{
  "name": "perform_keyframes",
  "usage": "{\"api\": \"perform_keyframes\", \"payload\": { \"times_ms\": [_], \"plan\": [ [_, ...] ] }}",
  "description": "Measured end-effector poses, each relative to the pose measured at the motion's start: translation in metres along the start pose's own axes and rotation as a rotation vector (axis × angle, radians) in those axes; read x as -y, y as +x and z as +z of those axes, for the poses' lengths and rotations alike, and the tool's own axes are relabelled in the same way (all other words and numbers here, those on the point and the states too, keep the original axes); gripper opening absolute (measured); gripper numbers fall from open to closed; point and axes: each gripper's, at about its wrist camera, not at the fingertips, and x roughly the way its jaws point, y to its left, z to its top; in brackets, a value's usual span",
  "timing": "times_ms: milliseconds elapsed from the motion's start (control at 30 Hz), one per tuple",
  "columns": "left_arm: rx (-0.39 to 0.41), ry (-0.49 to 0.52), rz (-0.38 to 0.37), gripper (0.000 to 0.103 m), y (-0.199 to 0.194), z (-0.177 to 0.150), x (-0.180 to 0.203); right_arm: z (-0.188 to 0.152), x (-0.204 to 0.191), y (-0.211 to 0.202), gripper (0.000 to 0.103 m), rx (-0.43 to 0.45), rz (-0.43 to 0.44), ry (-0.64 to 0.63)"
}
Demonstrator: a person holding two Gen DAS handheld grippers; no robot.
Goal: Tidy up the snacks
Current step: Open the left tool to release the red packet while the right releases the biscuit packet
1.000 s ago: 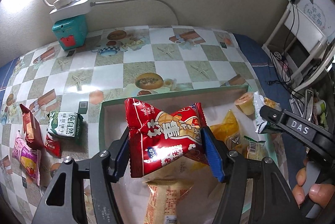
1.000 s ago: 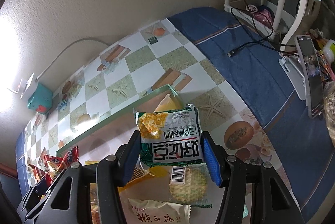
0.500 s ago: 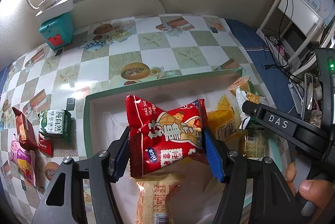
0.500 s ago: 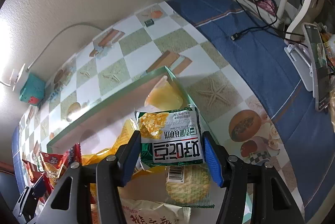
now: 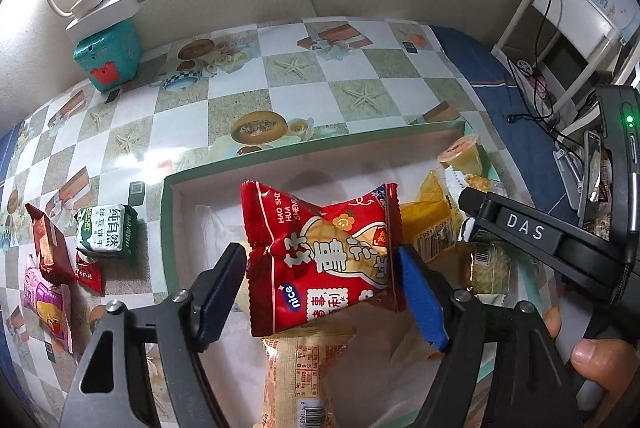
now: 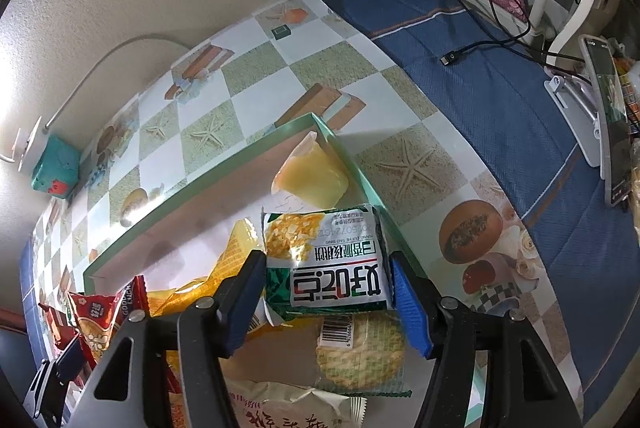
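Snack packets lying in an open box (image 5: 176, 195) on the table (image 5: 280, 75), biscuit pack (image 5: 105, 236) sitting left of it, jelly cup (image 6: 310, 175) seemingly resting in its far right corner

A checkered tablecloth-covered table (image 5: 304, 75) bears a green-rimmed box (image 5: 320, 147); loose snack packets (image 5: 106, 230); a teal box (image 5: 108, 55).

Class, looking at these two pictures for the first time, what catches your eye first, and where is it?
The red snack packet stands out, between the opening left claw over the green-rimmed box. Next is the green-and-white biscuit packet between the opening right claw, near the box's right corner.
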Motion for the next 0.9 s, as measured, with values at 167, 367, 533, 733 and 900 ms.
{"api": "perform_keyframes", "payload": {
  "times_ms": [167, 367, 533, 733, 900],
  "plan": [
    [0.010, 0.000, -0.006, 0.078, -0.008, 0.002, 0.000, 0.000, 0.000, -0.007, 0.071, 0.015, 0.000, -0.003],
    [0.030, -0.017, -0.014, 0.078, -0.021, 0.005, -0.005, 0.000, -0.001, -0.019, 0.077, 0.043, 0.004, -0.011],
    [0.093, -0.050, 0.002, 0.084, -0.040, 0.009, -0.017, 0.002, -0.004, -0.035, 0.081, 0.086, 0.014, -0.021],
    [0.166, -0.151, 0.040, 0.095, -0.055, 0.012, -0.048, 0.002, -0.010, -0.047, 0.096, 0.120, 0.018, -0.039],
    [0.207, -0.256, 0.088, 0.097, -0.061, 0.010, -0.080, 0.001, -0.018, -0.050, 0.102, 0.135, 0.024, -0.064]
  ]
}}
